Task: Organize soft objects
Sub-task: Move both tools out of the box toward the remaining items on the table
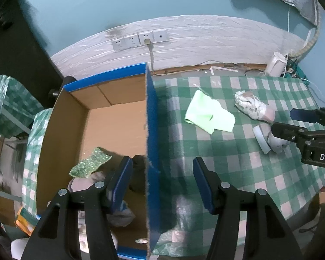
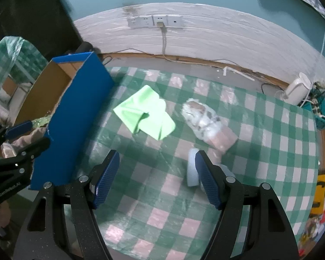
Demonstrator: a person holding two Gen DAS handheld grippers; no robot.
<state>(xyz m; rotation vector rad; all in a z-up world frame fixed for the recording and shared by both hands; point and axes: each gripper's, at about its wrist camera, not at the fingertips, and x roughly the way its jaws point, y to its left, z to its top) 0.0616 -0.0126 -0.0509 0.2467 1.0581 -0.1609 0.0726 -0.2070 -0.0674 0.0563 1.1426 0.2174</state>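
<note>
Both jaws wide and empty, left gripper (image 1: 162, 182) straddling blue-edged cardboard box (image 1: 150, 117) wall, right gripper (image 2: 157, 177) above checked tablecloth (image 2: 260, 134), crumpled light-green cloth (image 2: 147, 114) nearby.

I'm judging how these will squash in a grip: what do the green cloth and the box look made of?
Green cloth: soft matte fabric, probably microfibre; it lies limp in folds, with no shine. Box: cardboard, plain brown and matte inside, blue outside with a slight sheen; its ragged top edge looks like torn board.
</note>
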